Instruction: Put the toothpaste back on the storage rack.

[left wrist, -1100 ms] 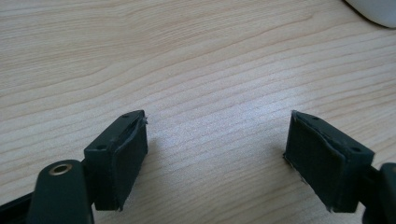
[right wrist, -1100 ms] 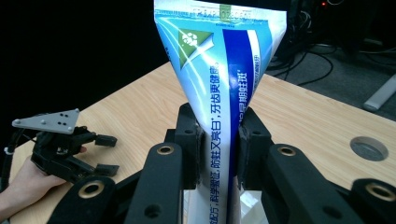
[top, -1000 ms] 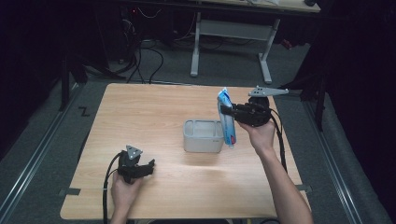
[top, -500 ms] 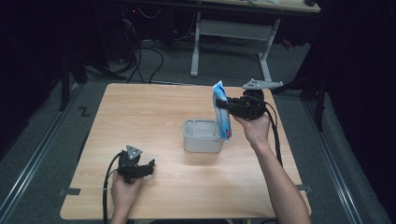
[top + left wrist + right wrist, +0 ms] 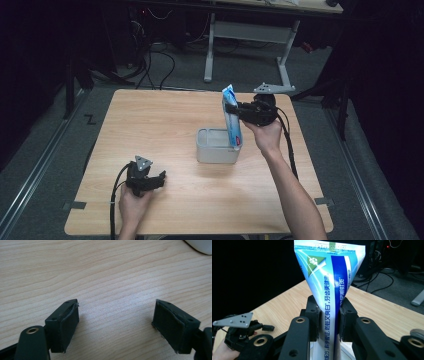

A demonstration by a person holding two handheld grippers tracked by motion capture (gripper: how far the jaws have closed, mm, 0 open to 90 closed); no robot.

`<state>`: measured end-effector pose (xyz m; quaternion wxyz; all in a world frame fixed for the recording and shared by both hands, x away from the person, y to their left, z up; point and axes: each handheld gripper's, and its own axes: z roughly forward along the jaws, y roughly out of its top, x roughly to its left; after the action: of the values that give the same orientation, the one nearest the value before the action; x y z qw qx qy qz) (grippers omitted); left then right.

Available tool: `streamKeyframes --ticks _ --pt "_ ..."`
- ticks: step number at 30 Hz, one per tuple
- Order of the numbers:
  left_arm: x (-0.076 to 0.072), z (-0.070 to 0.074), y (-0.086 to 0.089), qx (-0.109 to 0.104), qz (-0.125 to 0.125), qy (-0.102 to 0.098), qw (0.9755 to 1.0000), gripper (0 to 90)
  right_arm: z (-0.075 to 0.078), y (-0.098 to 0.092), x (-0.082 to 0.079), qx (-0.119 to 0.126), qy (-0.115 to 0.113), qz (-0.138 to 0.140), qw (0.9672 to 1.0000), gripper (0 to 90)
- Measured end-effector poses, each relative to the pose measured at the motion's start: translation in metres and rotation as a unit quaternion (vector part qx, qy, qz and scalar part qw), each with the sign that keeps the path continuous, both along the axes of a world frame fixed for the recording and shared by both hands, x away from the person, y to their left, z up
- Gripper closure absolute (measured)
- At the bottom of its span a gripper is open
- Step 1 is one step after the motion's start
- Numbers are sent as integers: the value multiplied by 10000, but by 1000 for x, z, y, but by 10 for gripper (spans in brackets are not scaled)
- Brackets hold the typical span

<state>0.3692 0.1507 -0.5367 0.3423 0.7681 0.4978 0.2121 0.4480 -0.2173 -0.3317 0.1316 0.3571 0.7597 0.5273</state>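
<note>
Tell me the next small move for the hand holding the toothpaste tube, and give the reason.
Probably lower it straight down. The right gripper is shut on the toothpaste tube, which stands upright with its lower end at the right rim of the grey container, seemingly not yet resting inside. The left gripper lies open on the table, well clear.

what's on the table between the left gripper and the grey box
Nothing: in the high view, bare wood lies between the left gripper and the grey box. The left gripper view shows bare table between its open jaws.
</note>
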Motion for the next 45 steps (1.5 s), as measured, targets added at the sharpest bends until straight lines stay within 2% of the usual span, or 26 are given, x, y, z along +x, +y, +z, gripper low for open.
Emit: streamKeyframes --ticks 10,22,30,37,45 --pt "0 0 0 -5 0 -2 10000 212 1 12 8 74 -44 43 10000 739" --pt "0 0 0 0 -8 -3 10000 212 -2 26 17 31 -93 43 9999 735" --pt "0 0 0 4 -12 -2 10000 213 -10 32 22 -132 -39 1 9999 732" --pt "0 0 0 1 -14 -3 10000 212 -20 37 24 -374 -53 -63 9993 730" --pt "0 0 0 0 -14 -4 10000 213 -30 36 27 -437 48 -101 9990 729"
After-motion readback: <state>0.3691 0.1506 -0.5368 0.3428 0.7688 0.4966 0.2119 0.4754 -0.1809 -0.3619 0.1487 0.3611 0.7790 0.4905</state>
